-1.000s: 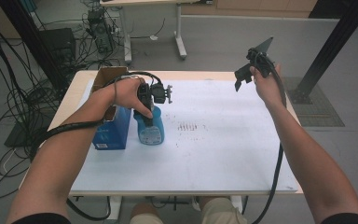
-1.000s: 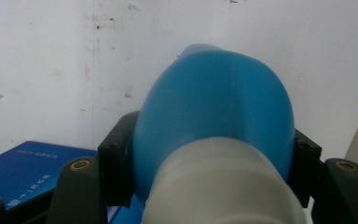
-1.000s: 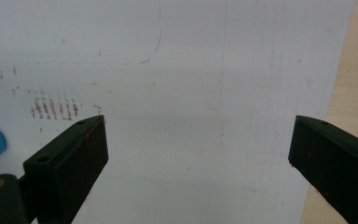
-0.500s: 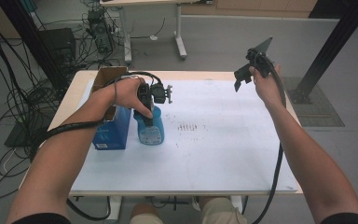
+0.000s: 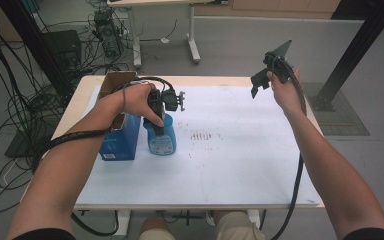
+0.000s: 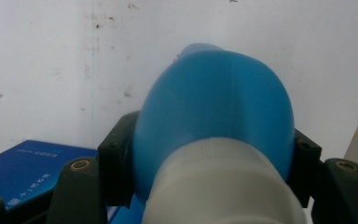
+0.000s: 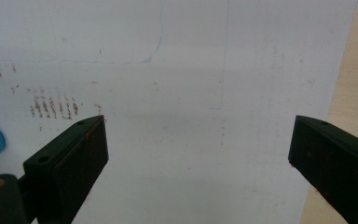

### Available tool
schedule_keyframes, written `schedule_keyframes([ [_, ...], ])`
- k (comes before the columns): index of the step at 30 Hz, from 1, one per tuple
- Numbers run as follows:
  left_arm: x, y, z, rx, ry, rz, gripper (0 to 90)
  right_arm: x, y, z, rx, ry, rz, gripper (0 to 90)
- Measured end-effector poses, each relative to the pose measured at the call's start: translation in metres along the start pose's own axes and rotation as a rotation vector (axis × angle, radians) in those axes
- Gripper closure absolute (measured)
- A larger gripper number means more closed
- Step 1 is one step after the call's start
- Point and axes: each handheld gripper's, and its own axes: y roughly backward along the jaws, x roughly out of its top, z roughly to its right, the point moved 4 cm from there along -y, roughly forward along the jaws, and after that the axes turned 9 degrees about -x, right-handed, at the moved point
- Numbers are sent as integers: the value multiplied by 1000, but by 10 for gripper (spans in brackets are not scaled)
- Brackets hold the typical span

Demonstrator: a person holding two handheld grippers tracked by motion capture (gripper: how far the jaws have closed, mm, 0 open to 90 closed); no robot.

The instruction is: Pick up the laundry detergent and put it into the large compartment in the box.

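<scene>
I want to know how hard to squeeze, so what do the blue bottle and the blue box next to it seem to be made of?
Blue bottle: likely smooth, slightly glossy plastic, with soft highlights and a ribbed white cap. Blue box: probably printed cardboard, with flat faces, sharp edges and white print.

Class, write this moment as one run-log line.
left gripper: shut on blue bottle | bottle: upright beside blue box | right gripper: open, empty, raised over white sheet

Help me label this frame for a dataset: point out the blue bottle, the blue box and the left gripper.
blue bottle (image 5: 161,141), high view, on its label.
blue box (image 5: 117,145), high view, on its front face.
left gripper (image 6: 209,165), left gripper view, midway between its fingers, shut on the bottle's neck.
</scene>
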Motion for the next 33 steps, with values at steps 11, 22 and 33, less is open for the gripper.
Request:
schedule_keyframes([
  [11,1,0,0,-1,2,-5,364,1,-1,0,1,2,-4,45],
  [22,1,0,0,-1,4,-5,364,1,-1,-1,0,4,-7,45],
  [33,2,0,0,-1,6,-5,364,2,-2,-2,-3,9,-14,45],
])
